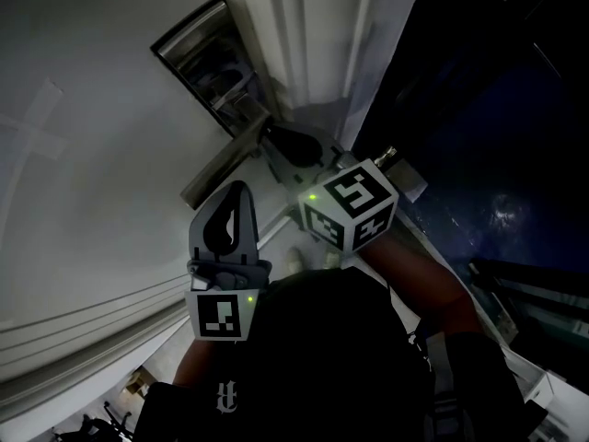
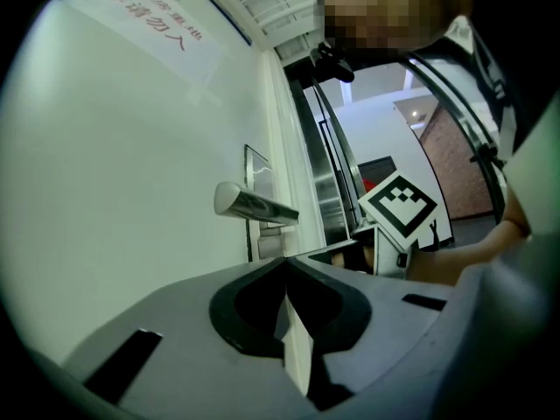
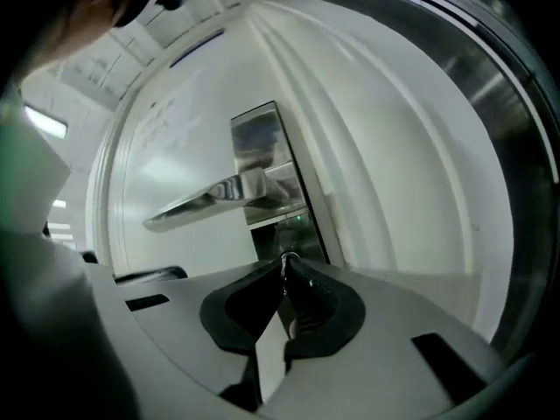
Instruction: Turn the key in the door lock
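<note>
A steel lock plate [image 3: 259, 143] with a lever handle [image 3: 197, 201] sits on the white door [image 3: 175, 129]. My right gripper [image 3: 284, 268] is shut on a small metal key [image 3: 285, 258] at the plate's lower end, under the handle. The keyhole itself is hidden behind the jaws. In the head view the right gripper [image 1: 276, 142] presses against the door just past the handle [image 1: 225, 168], below the lock plate [image 1: 207, 58]. My left gripper [image 1: 239, 191] hangs shut and holds nothing, short of the door. From the left gripper [image 2: 284, 262] the handle [image 2: 254, 204] shows ahead.
White door-frame moulding [image 1: 308, 26] runs beside the lock, with a steel frame [image 3: 494, 103] and dark glass [image 1: 479, 155] to the right. A notice with red print [image 2: 144, 16] is stuck high on the door. The right gripper's marker cube [image 2: 398, 206] is close beside the left gripper.
</note>
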Available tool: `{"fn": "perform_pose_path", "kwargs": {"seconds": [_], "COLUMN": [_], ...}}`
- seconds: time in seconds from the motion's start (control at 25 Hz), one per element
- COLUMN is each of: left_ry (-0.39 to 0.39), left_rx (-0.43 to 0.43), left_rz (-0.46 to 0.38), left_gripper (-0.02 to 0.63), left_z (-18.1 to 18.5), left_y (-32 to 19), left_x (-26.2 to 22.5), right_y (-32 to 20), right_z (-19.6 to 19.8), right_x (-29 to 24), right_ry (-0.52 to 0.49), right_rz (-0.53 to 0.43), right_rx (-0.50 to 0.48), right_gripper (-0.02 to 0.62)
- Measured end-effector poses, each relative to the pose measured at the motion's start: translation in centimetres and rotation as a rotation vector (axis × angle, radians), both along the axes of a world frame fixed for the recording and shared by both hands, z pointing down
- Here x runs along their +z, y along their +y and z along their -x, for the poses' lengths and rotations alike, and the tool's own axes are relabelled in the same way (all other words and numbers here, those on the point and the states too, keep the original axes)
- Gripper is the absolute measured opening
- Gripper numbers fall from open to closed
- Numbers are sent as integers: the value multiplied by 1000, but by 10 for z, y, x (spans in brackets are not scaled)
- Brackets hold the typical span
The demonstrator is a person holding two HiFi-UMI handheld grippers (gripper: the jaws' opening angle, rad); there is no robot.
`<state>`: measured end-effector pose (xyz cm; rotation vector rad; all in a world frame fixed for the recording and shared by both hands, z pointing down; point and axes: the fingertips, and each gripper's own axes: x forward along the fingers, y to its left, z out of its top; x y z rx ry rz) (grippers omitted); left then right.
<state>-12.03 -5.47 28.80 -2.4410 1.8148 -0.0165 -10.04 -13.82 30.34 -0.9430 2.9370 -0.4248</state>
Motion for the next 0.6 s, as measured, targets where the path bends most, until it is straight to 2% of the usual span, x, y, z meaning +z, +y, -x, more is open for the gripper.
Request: {"fn": "perform_pose_path", "kwargs": {"seconds": [0.32, 0.6], "left_ry": [-3, -1], "left_rx": [2, -3], "left_rz": [-2, -7], "left_gripper": [6, 6], "left_z": [-4, -4], "left_y": [2, 5], "left_x": [-1, -3], "right_y": [-4, -7], "right_z": [-4, -6], "right_x": [6, 7], "right_ry": [-367, -557], "right_rz": [442, 650], "right_rx": [-47, -73], "right_gripper": [21, 21]}}
